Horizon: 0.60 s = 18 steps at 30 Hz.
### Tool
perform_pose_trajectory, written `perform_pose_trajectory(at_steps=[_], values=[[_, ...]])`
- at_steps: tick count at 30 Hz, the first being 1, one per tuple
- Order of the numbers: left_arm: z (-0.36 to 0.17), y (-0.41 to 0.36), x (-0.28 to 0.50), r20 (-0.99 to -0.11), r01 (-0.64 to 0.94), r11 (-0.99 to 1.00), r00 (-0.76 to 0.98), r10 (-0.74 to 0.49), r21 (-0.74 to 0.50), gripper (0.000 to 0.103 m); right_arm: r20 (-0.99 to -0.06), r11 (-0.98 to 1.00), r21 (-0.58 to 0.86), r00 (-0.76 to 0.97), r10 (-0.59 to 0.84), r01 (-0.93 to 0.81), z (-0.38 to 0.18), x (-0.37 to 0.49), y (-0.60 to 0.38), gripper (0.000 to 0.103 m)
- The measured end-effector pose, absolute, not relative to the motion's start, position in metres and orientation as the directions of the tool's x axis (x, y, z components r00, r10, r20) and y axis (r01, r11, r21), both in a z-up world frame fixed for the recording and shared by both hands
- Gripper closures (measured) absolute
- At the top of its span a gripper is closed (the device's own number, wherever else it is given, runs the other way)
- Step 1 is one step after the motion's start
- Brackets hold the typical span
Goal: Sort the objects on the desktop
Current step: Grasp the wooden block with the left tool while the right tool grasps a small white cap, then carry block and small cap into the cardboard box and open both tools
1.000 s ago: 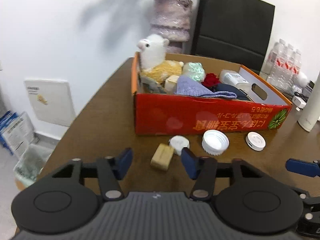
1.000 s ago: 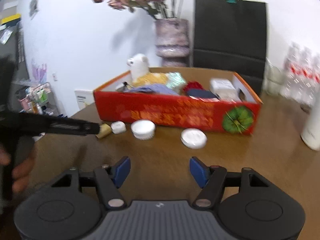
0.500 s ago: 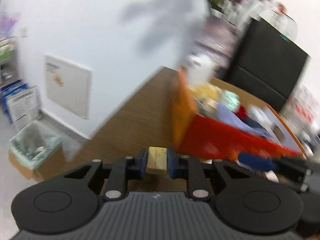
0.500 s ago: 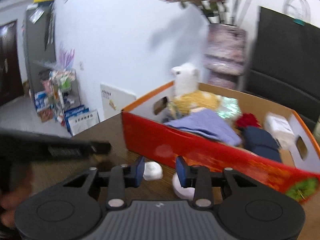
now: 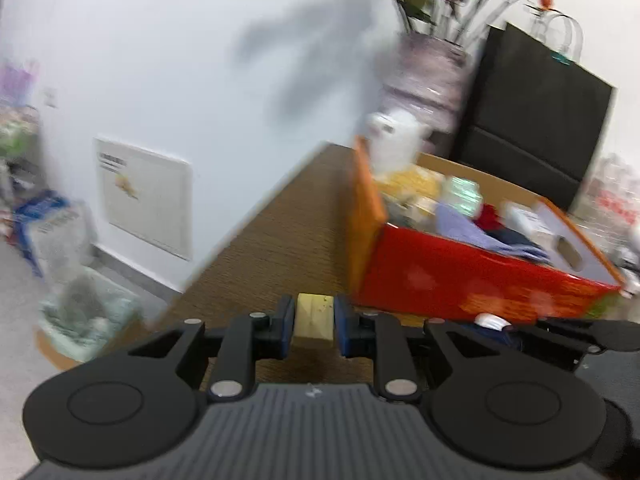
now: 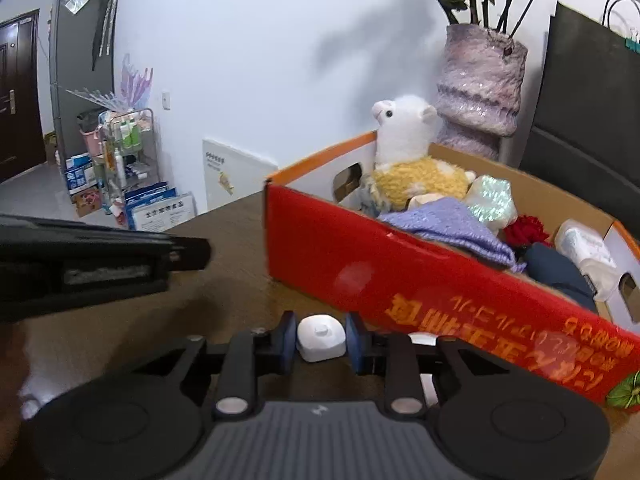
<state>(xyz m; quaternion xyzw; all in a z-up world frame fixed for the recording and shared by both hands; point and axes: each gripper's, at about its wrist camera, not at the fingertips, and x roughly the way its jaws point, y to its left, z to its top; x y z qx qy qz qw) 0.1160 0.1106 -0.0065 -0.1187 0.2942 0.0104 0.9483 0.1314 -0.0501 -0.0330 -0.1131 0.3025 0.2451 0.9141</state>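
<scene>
Both wrist views low, close, facing shared red box

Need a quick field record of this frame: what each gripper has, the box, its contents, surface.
left gripper: shut on tan block, held between the blue fingers
right gripper: fingers on both sides of small white case; contact looks likely, not certain
box: red cardboard box, open top, on wooden table
box contents: alpaca plush, purple cloth, red rose, white packet
behind box: vase with flowers, black bag
left view: motion-blurred
</scene>
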Motion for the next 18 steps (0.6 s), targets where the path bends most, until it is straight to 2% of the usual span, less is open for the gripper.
perform_pose_trajectory(at_steps=[3,5,8,10,13,18], values=[[-0.003,0.102,0.113,-0.572,-0.086,0.973,0.819,-0.054,-0.216,0.081,-0.559,0.869,-0.060,0.738,0.378,-0.491,-0.017,0.107,-0.064,0.078],[0.009,0.089,0.096,-0.533,-0.050,0.975,0.843,-0.076,-0.218,0.081,-0.529,0.894,-0.049,0.771,0.355,-0.445,-0.007,0.089,-0.087,0.078],[0.019,0.067,0.073,-0.505,0.033,0.957,0.844,-0.181,-0.287,0.081,-0.510,0.945,-0.034,0.818,0.264,-0.326,0.001,0.067,-0.133,0.078],[0.018,0.048,0.061,-0.515,0.046,0.952,0.832,-0.204,-0.303,0.081,-0.516,0.974,0.001,0.834,0.194,-0.225,0.005,0.057,-0.166,0.078],[0.018,0.017,0.037,-0.505,0.051,0.964,0.844,-0.182,-0.263,0.081,-0.501,0.994,-0.013,0.861,0.090,-0.112,0.007,0.035,-0.194,0.078],[0.016,-0.021,-0.012,-0.496,-0.019,0.992,0.867,-0.045,-0.123,0.081,-0.463,0.994,-0.001,0.881,0.093,-0.105,0.004,-0.014,-0.211,0.078]])
